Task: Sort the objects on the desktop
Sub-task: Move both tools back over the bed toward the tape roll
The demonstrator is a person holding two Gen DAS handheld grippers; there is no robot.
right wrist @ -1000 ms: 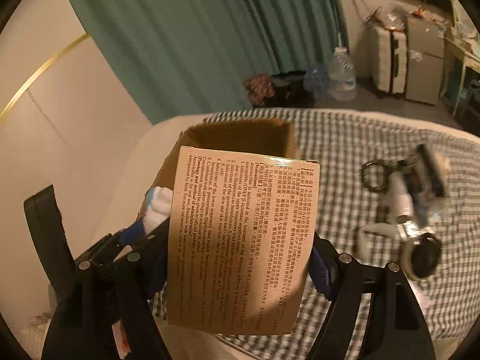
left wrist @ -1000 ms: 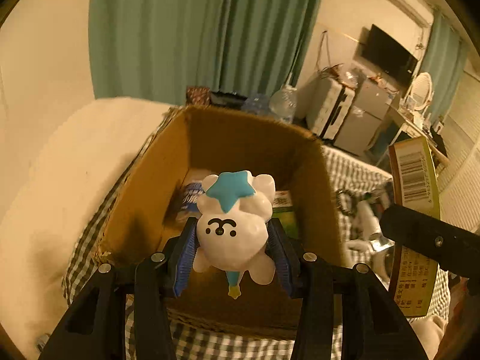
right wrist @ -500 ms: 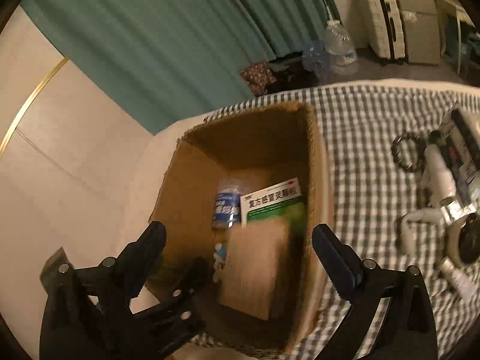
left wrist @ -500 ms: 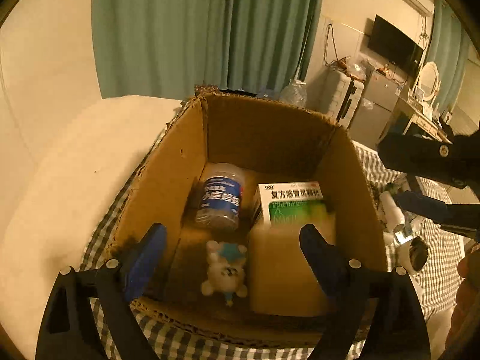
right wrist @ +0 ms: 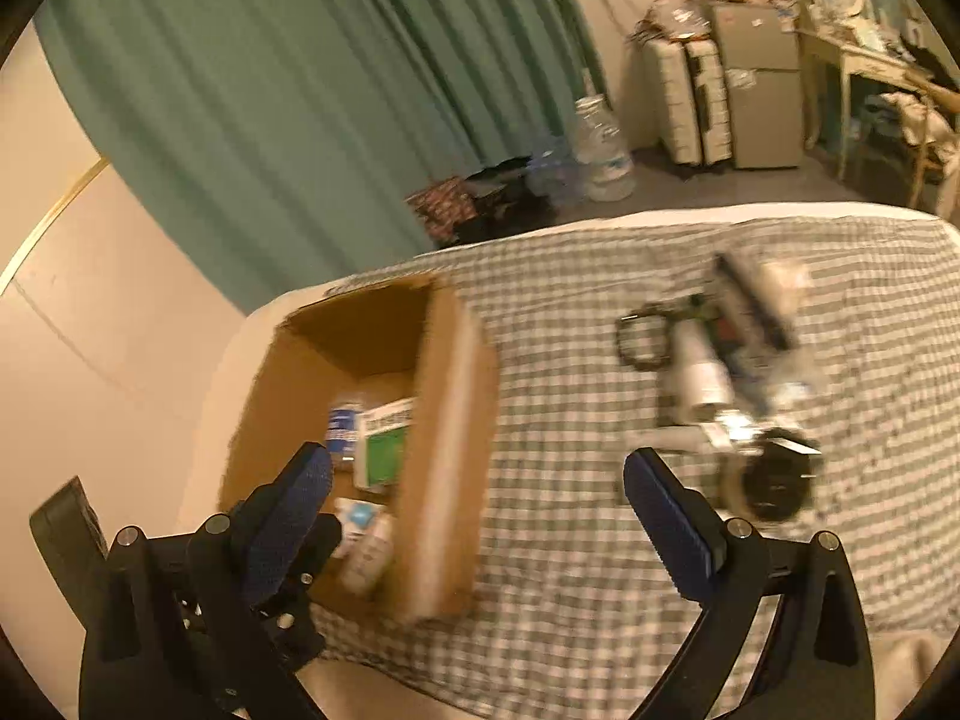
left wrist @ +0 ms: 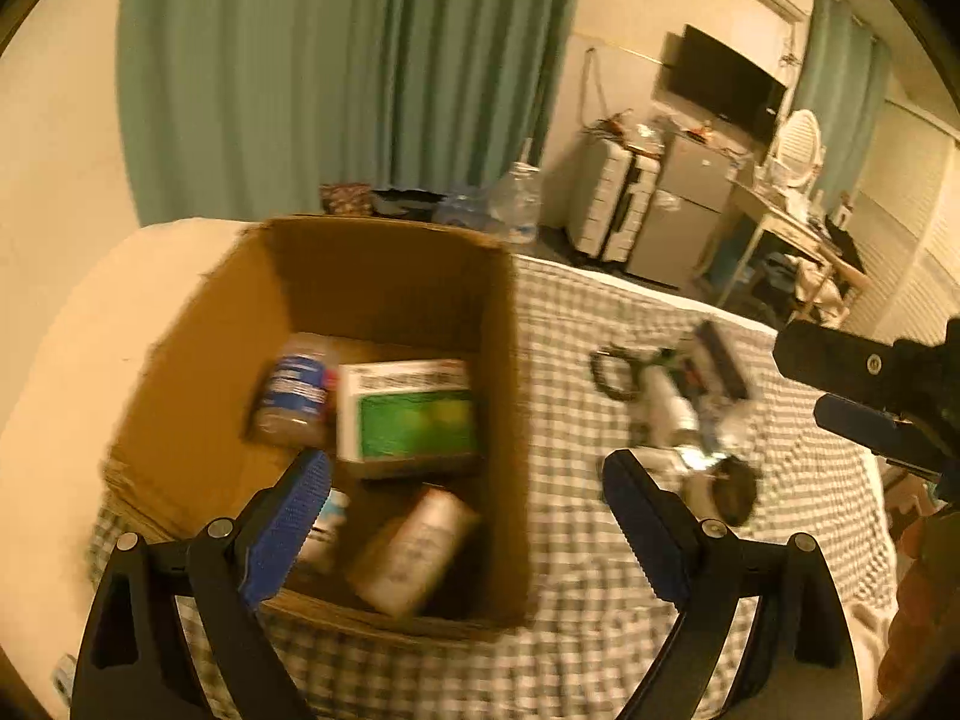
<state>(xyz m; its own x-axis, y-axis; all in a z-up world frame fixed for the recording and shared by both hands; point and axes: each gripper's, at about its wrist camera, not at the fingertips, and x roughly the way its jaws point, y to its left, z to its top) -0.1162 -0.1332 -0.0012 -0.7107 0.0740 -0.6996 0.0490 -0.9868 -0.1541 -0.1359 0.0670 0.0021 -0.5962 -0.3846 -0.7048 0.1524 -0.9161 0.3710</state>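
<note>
An open cardboard box [left wrist: 510, 420] stands on a checked cloth [left wrist: 600, 630]. Inside it lie a blue-labelled jar [left wrist: 294, 390], a green-and-white carton [left wrist: 414, 420], a tan printed carton [left wrist: 414, 546] and a white toy [left wrist: 327, 522], half hidden by a finger. My left gripper [left wrist: 465, 468] hangs over the box's near right corner. Its jaws are opening, with nothing between them. My right gripper [right wrist: 477, 459] is open and empty beside the box's right wall [right wrist: 444, 420]. To the right lies a blurred pile: a bead bracelet [right wrist: 645, 339], a white bottle [right wrist: 699, 381] and a round black item [right wrist: 771, 489].
A green curtain [left wrist: 336, 72] hangs behind. On the floor beyond are water bottles [right wrist: 600, 150], a suitcase [right wrist: 690, 102], a small fridge [right wrist: 759, 84] and a cluttered desk [left wrist: 798, 234]. A pale cushion [left wrist: 90, 312] borders the box's left side.
The left jaws let go of the white toy and the right jaws let go of the tan carton; both now lie in the box. Both grippers have swung right, toward the pile.
</note>
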